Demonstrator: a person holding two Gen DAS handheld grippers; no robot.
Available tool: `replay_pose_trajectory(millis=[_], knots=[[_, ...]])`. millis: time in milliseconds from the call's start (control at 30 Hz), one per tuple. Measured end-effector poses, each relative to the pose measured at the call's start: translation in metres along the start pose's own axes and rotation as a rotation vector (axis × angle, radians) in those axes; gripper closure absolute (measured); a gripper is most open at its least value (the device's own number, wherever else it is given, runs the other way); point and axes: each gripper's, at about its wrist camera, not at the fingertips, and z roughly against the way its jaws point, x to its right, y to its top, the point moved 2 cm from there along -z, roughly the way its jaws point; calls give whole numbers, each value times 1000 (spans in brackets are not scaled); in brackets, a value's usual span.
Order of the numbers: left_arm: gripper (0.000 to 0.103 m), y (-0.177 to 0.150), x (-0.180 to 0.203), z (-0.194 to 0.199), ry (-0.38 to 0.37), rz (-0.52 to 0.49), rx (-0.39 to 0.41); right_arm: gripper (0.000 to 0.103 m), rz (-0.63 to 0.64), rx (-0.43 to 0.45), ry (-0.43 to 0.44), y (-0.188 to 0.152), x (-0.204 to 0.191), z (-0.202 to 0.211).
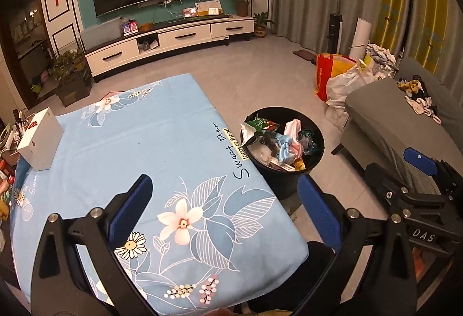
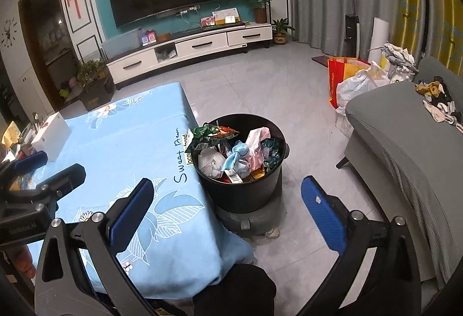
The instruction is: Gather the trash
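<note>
— Plenty already heaped in the round black plastic trash bin (image 2: 241, 191): crumpled wrappers (image 2: 237, 154) in green, pink, pale blue and white, piled up to the rim. Standing on the grey tiled floor (image 2: 289, 102), just beside the right edge of the table under the light-blue floral cloth (image 1: 130, 148).

— Any risk from here?

— Spilling, mostly. Piled that high, could shed a wrapper over the rim if nudged or topped up carelessly. Perched on some low grey base, possibly a stool, though hard to tell at this angle; could tip if bumped.

— And the grippers?

— Both spread wide, clasping nothing. Left gripper (image 1: 222, 209) hovering above the cloth, right gripper (image 2: 228, 210) aimed toward the bin.

— Anything left on the table?

— Only a white cardboard box (image 1: 40, 142) at the far left corner; no loose trash visible on the cloth.
</note>
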Motion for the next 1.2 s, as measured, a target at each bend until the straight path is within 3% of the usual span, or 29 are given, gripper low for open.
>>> replay_pose_trajectory(millis=[1200], knots=[[3,1,-6,-3,20,4,-4,3,26,-13,22,1,-8,-13]])
